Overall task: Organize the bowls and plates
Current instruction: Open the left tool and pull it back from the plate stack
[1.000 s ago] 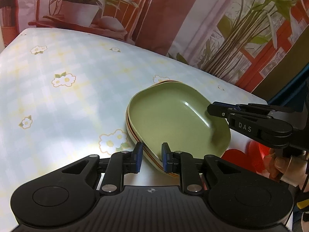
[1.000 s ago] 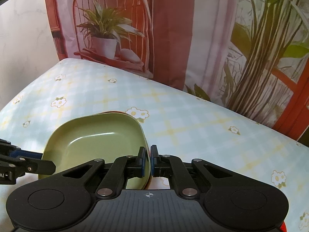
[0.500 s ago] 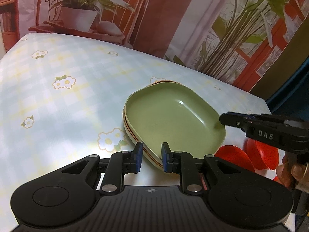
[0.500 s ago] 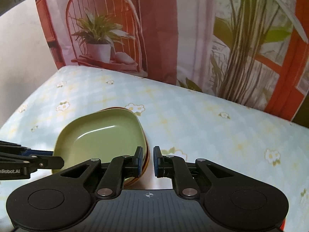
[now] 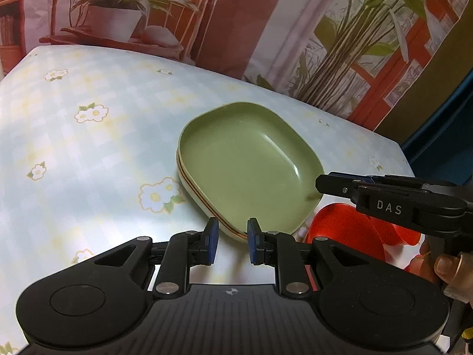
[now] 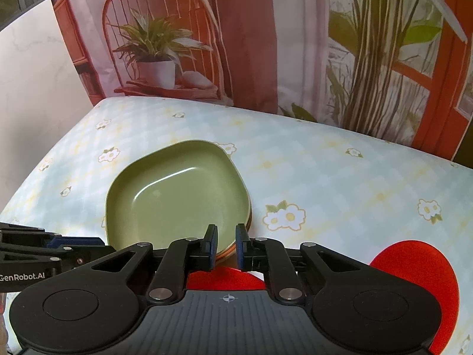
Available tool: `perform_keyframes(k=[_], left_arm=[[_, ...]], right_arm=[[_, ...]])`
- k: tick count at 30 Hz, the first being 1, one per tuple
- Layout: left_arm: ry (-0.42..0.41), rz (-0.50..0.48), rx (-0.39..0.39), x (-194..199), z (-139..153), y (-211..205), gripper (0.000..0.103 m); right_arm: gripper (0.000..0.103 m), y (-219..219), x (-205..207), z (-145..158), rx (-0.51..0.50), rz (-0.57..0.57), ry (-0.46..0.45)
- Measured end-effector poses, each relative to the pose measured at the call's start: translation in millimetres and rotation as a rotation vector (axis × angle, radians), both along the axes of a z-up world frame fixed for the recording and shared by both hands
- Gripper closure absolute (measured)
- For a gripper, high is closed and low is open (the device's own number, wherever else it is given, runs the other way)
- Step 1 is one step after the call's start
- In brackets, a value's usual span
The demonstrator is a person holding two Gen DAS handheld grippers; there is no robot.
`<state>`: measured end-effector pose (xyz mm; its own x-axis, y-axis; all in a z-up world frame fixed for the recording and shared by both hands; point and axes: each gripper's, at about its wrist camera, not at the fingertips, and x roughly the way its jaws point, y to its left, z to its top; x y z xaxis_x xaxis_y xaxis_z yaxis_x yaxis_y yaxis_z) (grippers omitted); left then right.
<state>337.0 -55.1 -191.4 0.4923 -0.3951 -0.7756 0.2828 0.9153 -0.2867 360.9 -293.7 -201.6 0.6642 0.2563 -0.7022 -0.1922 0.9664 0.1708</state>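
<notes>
Pale blue checked tablecloth (image 5: 88, 153) with white daisy prints, spread before a printed backdrop (image 6: 295, 44) of a wicker chair, a potted plant and tall green stems by a red window frame.

Near the middle of the cloth, a green plate (image 5: 248, 171), rounded-square and shallow, topmost of a nested stack; cream and orange rims of at least 2 more visible under its near edge, exact count hard to read. Same green plate (image 6: 177, 195) in the right wrist view, glossy, with a curved highlight across the bowl.

Just beside the stack's right corner, red bowls (image 5: 346, 230), apparently 2 or more, partly hidden behind tooling; in the right wrist view a red bowl (image 6: 414, 278) on the cloth at the right and another red rim under the fingers.

Left gripper (image 5: 231, 241) low over the cloth at the stack's near edge, blue-padded fingers parted with a clear gap, holding nothing, plate rim showing between the tips. Right gripper (image 6: 225, 245) likewise apart, narrower gap, empty, hovering by the stack's near rim.

Seen from the left, right gripper (image 5: 322, 182) reaching in at the plate's right corner, "DAS" in white on its side. Seen from the right, left gripper (image 6: 74, 244) at the lower left, marked "GenRobot.AI".
</notes>
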Motion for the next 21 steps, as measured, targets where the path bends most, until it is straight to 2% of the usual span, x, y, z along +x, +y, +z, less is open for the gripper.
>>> perform_keyframes(k=[6, 11, 17, 21], left_arm=[[-0.026, 0.008, 0.026, -2.0, 7.4, -1.7, 0.080], [-0.062, 0.005, 0.038, -8.1, 19.4, -4.3, 0.079], [-0.099, -0.016, 0.068, -15.6, 31.5, -11.3, 0.079], [-0.135, -0.036, 0.093, -20.3, 39.9, -21.0, 0.071]], right_arm=[[0.089, -1.7, -3.4, 2.0, 0.002, -0.025, -0.014], [0.087, -3.2, -18.5, 9.6, -0.029, -0.055, -0.053], [0.087, -12.5, -40.3, 12.0, -0.047, -0.089, -0.058], [0.087, -26.1, -56.3, 17.5, -0.052, -0.114, -0.072]])
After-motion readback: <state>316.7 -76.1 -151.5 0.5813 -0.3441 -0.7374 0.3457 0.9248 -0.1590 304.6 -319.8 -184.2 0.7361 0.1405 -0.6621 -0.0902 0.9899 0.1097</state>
